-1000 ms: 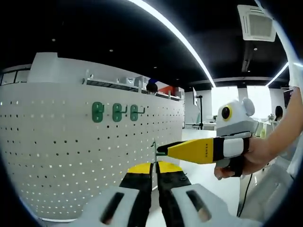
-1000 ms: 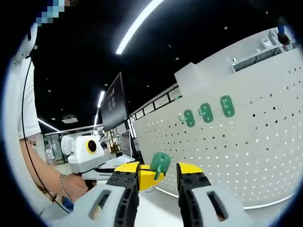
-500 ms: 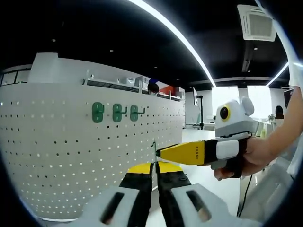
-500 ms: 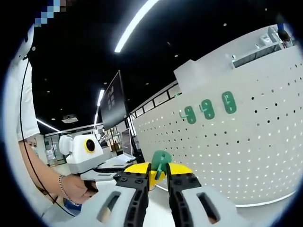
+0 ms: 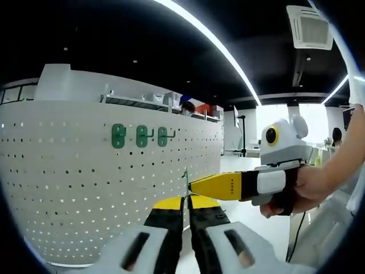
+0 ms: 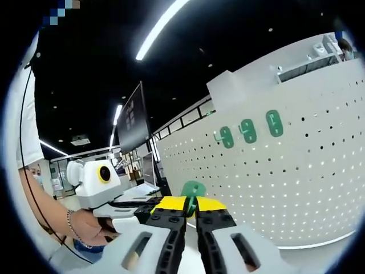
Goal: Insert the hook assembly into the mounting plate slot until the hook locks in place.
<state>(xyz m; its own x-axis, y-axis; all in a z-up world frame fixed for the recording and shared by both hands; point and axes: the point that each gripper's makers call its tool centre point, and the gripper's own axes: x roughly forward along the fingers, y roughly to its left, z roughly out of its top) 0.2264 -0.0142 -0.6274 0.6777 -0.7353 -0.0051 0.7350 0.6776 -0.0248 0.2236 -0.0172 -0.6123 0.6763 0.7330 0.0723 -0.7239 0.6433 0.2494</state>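
Note:
A small green hook assembly stands between the yellow tips of my right gripper, which is shut on it. In the left gripper view the same hook shows edge-on as a thin green strip rising from my left gripper, also shut on it. The right gripper reaches in from the right and meets the hook there. Behind stands the white perforated mounting plate, a curved wall some way beyond the hook. Three green hooks hang on it in a row.
A person's hand holds the right gripper, and another hand holds the left one. A white shelf runs along the top of the plate. Pale floor lies below, with monitors and desks further off.
My right gripper's jaws have gone from open around the green hook to shut on it. The left gripper has kept its hold and place.

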